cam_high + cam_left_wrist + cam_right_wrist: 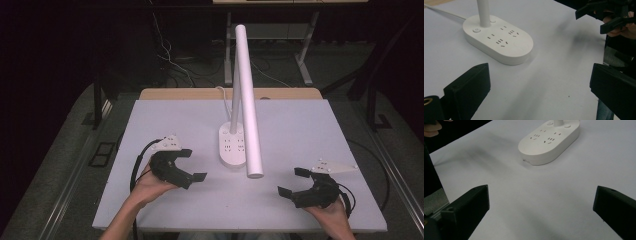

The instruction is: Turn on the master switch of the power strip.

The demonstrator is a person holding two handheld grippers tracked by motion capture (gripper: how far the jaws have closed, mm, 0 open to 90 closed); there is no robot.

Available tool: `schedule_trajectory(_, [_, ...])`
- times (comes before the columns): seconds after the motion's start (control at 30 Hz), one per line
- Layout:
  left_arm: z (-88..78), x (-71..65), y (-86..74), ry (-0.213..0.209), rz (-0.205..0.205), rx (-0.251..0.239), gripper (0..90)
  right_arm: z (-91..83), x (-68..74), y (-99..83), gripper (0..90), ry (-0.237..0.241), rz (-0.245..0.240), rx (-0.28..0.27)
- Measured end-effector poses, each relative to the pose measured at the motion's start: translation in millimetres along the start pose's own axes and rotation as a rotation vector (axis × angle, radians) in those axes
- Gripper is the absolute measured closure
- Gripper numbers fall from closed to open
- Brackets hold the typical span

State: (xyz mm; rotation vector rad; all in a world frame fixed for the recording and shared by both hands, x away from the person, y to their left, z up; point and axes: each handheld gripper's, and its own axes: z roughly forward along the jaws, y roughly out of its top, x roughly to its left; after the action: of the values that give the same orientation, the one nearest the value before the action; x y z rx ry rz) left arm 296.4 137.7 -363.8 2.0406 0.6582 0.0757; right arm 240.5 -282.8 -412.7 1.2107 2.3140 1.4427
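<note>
The white table point(300, 200) carries one desk lamp point(246, 100), whose long tube head slants forward over its oval base point(233, 145), a socket block with a button by the stem. To work on it well, I judge each hand should come in low and slowly, one steadying the base before the other touches stem or switch. The left gripper point(192, 166) sits near the base's left, jaws wide and empty; the right gripper point(291, 182) lies farther off, also wide and empty.
</note>
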Motion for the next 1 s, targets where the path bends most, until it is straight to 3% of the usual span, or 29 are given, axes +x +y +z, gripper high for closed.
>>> schedule_trajectory(0.53, [4.2,13.7,23.6,0.013,0.018,0.031,2.2,-0.5,-0.8,-0.2,0.0,0.001,0.0,0.001])
schedule_trajectory(1.0, [17.8,24.1,39.3,0.021,0.024,0.06,2.5,-3.4,-1.6,-1.1,0.0,-0.003,0.003,-0.007])
